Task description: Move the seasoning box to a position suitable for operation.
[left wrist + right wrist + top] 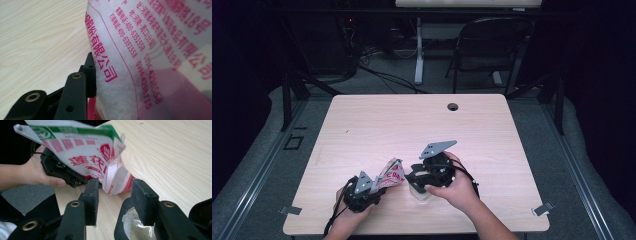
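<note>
A clear plastic bag (392, 175) of white granules, printed in red and green, is lifted off the wooden table (412, 125) near the front edge. My left gripper (379, 183) is shut on it. In the left gripper view one black finger (90, 72) presses the bag (150, 62); the other finger is hidden behind it. My right gripper (413, 176) stands open to the right of the bag. In the right gripper view its jaws (116, 195) are apart with nothing between them. The bag's opened corner (117, 177) hangs just beyond them, above a small round container (132, 225).
The small container (419, 192) sits on the table below the right gripper. A round cable hole (453, 106) is near the table's far edge. A folding chair (492, 45) and a desk leg (419, 50) stand behind the table.
</note>
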